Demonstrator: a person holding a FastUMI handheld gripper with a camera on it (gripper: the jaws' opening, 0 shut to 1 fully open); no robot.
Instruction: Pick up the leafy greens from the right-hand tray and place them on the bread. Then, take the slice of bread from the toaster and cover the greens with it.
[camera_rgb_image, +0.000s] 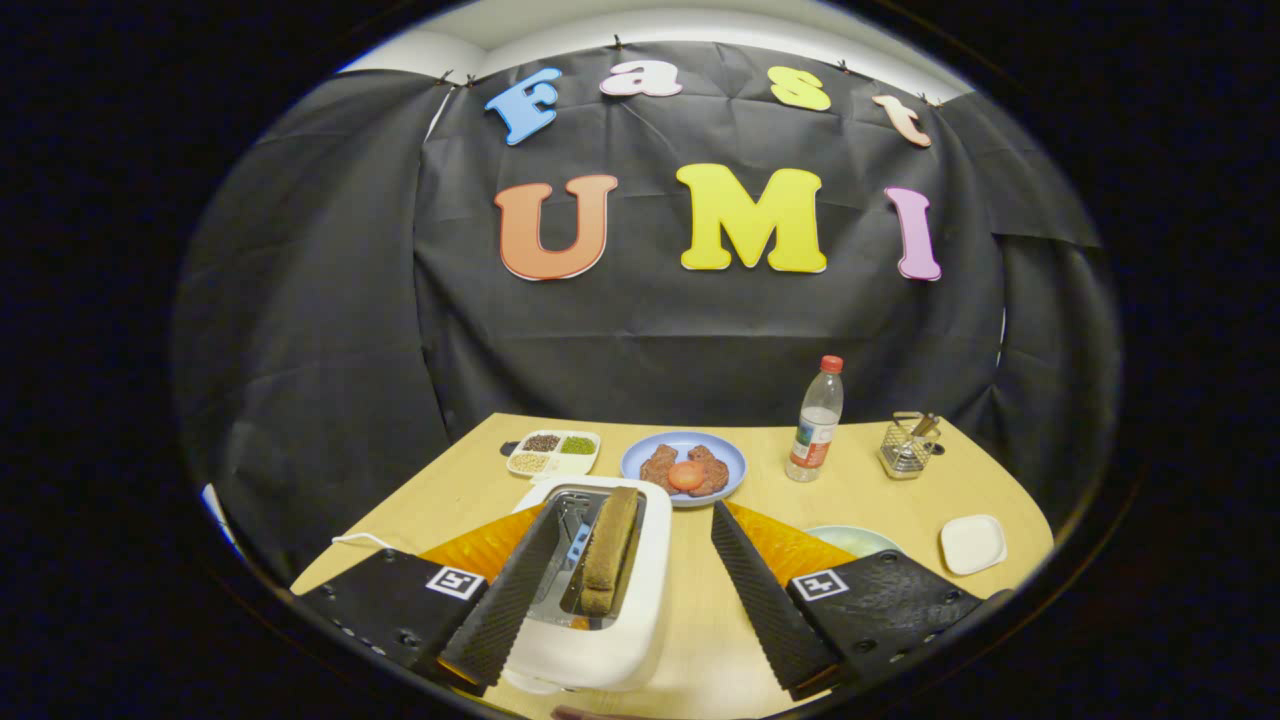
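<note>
My gripper (637, 507) is open, its two fingers spread wide over the near part of the wooden table (705, 630). A white toaster (635, 625) stands just ahead, partly under the left finger (510, 600). A brown slice of bread (610, 548) stands upright in its slot, between the fingers and closer to the left one. An orange tray (785, 548) shows behind the right finger (765, 590), and most of it is hidden. Another orange tray (488, 552) peeks out by the left finger.
Beyond the toaster sits a blue plate (735, 462) with brown pieces and a red-orange round slice. A divided dish of beans (553, 453) is to its left. A bottle (817, 425), a wire holder (907, 446), a white square dish (972, 544) and a pale plate (852, 538) stand at the right.
</note>
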